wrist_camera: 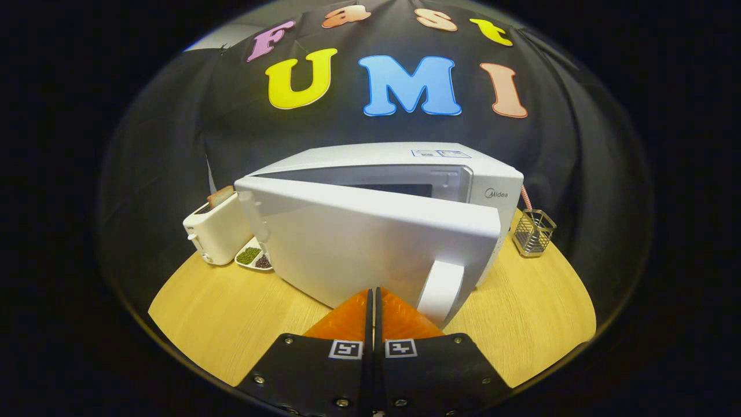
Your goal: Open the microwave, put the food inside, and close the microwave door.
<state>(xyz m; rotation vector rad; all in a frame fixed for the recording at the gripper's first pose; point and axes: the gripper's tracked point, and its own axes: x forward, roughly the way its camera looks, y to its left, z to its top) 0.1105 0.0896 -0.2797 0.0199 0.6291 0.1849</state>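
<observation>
The microwave (405,191) stands mid-tabletop (220,313), its door (359,243) ajar and hiding most of the cavity; no food can be made out inside. The gripper (374,295), fingers together and empty, meets the door beside its handle (440,289). A toaster (217,231) is at left, a wire holder (534,231) at right.

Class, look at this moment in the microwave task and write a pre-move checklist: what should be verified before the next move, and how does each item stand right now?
1. Microwave door position: partly open, swung out toward the camera. Not ok if closing is the aim.
2. Food inside the microwave: cannot tell, the door hides the cavity.
3. Hand-held gripper empty: ok, fingers together with nothing between them.
4. Fingertips placed against the door, beside the handle: contact cannot tell.
5. Door's swing path: ok, the toaster and snack dish sit off to its hinge side.
6. Wire basket away from the door: ok.
</observation>
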